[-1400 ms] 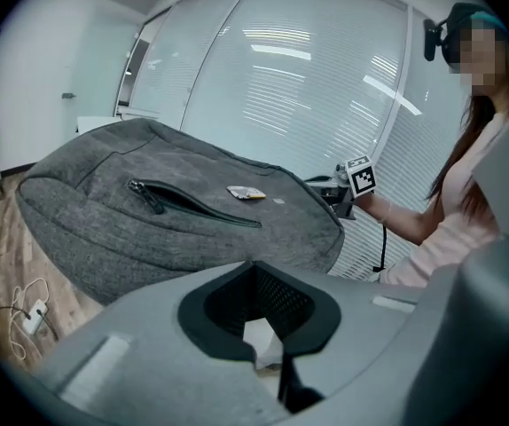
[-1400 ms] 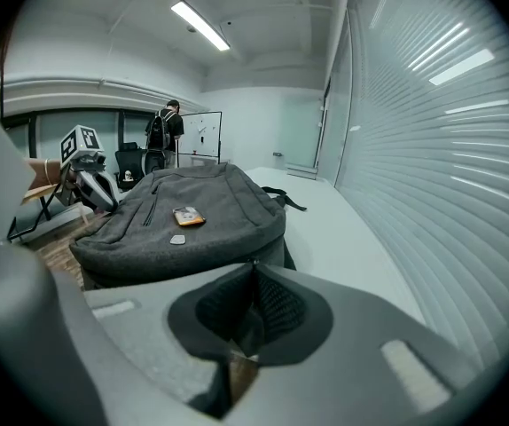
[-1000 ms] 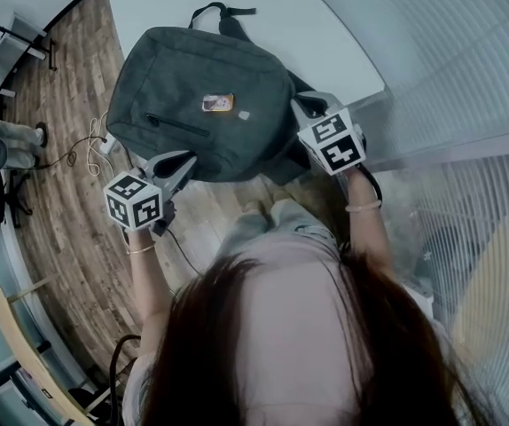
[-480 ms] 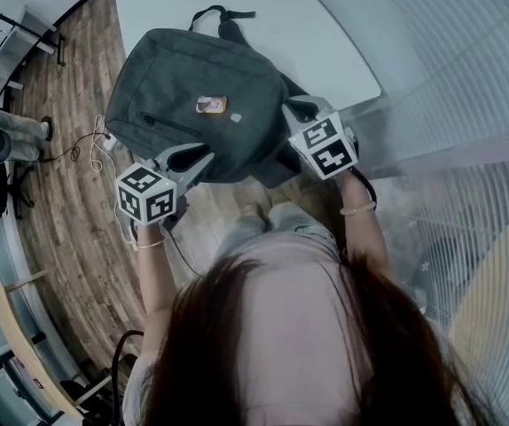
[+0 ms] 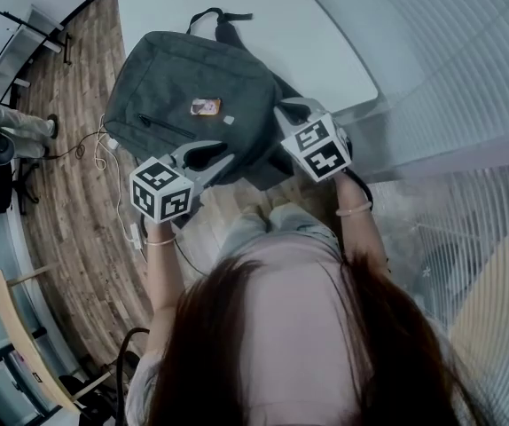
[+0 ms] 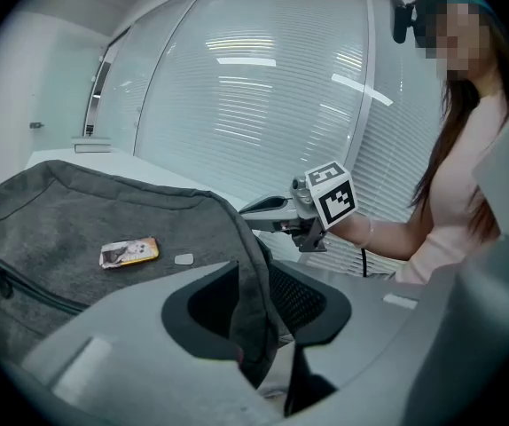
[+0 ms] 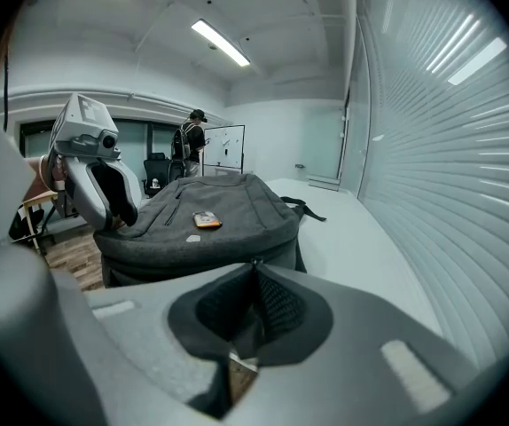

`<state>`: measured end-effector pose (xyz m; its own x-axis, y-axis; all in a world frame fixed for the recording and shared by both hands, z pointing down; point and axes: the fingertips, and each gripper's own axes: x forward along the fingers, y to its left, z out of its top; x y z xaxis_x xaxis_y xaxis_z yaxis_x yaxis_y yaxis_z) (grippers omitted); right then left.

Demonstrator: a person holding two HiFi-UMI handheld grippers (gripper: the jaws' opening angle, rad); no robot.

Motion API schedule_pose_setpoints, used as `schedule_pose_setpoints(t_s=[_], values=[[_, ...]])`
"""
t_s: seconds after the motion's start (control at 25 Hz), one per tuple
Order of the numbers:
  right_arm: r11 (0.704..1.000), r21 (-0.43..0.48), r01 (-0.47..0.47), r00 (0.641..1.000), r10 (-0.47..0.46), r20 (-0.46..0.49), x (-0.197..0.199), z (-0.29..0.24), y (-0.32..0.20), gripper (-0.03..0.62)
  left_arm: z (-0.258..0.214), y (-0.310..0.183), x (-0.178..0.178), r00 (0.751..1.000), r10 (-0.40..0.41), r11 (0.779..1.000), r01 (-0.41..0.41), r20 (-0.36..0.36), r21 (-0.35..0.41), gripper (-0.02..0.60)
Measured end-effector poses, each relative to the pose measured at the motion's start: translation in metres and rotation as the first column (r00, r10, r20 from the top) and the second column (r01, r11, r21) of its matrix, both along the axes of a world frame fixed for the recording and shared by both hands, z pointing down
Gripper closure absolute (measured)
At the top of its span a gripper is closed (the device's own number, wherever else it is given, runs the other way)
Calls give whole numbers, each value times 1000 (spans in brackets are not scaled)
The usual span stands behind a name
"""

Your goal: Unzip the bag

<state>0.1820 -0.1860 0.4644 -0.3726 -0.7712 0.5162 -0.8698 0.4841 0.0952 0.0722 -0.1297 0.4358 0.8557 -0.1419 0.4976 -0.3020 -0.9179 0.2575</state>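
Straddling the bag's near rim, the left claw has just been opening and stands wide, its pads off the fabric. The right claw is closed at the bag's corner; what it pinches is hidden. The bag lies at the table's near edge, with bare tabletop beyond.

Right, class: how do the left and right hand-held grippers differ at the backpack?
The left hand-held gripper has just been opening: jaws apart, a fold of the backpack loose between them. The right hand-held gripper is shut, pinching the backpack's edge. Left sits at the near-left corner, right at the right side. Both carry marker cubes.
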Motion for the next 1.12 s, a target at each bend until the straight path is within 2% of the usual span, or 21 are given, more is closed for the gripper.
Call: schedule_pose_setpoints(t_s=[0.32, 0.48, 0.56, 0.72, 0.88, 1.12], values=[[1000, 4, 4, 1000, -4, 12, 1, 2, 2, 582, 6, 9, 17, 998, 40, 999, -40, 51, -1, 441], [1000, 3, -11, 1000, 11, 15, -1, 2, 0, 582, 14, 9, 26, 993, 60, 998, -63, 103, 20, 427], [1000, 3, -22, 1000, 22, 14, -1, 4, 0, 582, 21, 8, 30, 988, 68, 996, -75, 142, 43, 430], [999, 5, -41, 999, 41, -6, -2, 8, -2, 582, 33, 6, 32, 978, 82, 991, -99, 193, 85, 475], [995, 25, -92, 994, 93, -51, 3, 3, -2, 582, 28, 7, 31, 982, 92, 990, -108, 165, 88, 503], [984, 39, -172, 984, 174, -47, 4, 2, -2, 583, 23, 6, 27, 989, 113, 992, -118, 96, 48, 520]])
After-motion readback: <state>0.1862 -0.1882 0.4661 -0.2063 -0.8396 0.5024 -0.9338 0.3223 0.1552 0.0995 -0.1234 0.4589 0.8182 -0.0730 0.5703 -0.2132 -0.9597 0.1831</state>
